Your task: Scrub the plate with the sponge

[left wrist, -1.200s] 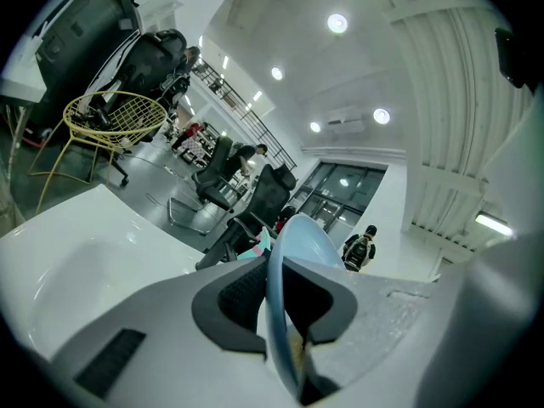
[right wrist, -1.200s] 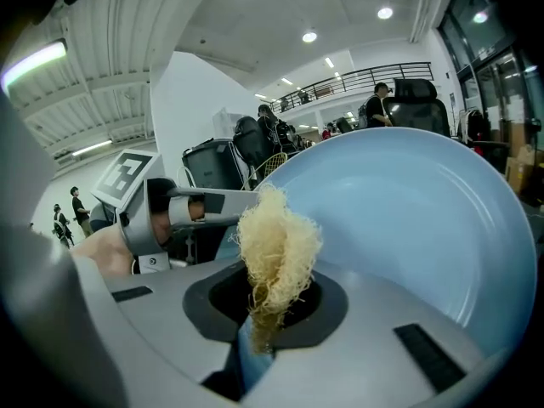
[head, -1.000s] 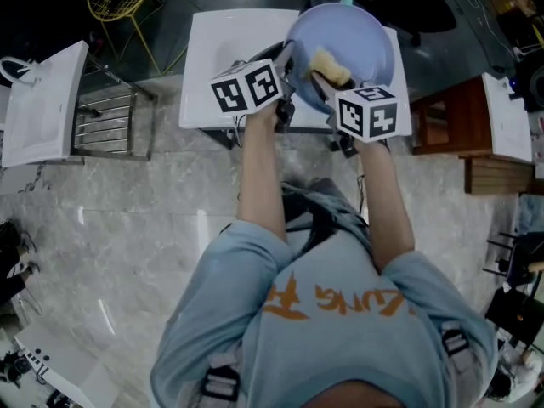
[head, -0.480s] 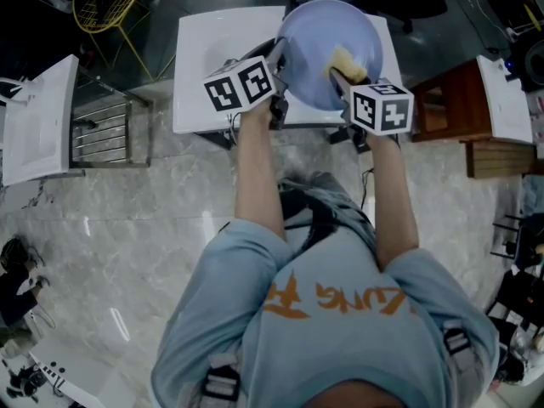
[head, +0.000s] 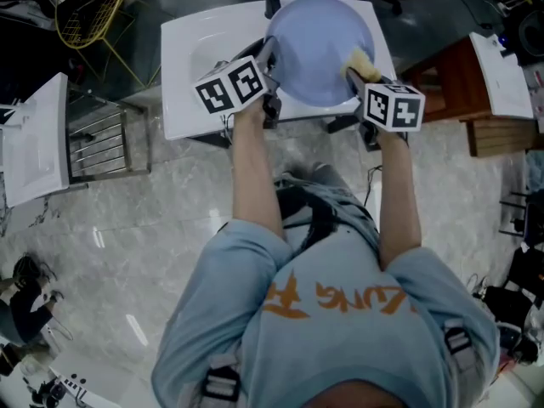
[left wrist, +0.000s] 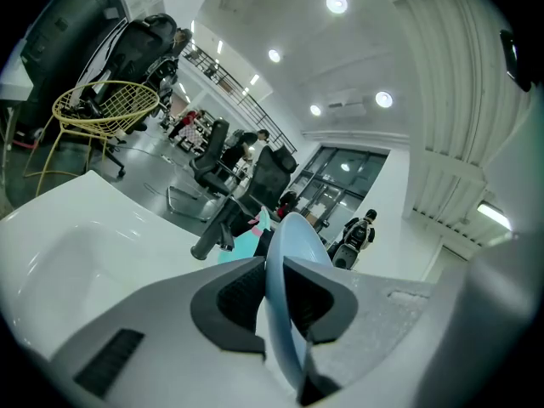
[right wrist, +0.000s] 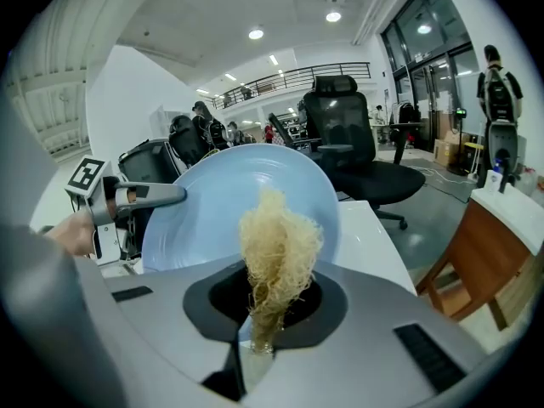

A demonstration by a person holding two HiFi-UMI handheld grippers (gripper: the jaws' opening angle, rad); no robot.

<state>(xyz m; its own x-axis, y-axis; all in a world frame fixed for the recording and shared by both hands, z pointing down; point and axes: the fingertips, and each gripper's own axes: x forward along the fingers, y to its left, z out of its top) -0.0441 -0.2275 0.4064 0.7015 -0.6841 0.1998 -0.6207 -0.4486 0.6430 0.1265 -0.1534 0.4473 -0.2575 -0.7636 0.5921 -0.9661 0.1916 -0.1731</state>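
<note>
The left gripper (left wrist: 274, 296) is pinching the rim of the one blue plate (head: 319, 49), keeping it tilted above the white bench (head: 183, 66). The right gripper (right wrist: 270, 308) is clamping the one straw-coloured sponge (right wrist: 279, 240) at the plate's right edge. Both forearms (head: 255, 168) are reaching forward. The orange print on the shirt (head: 340, 338) is unreadable.
</note>
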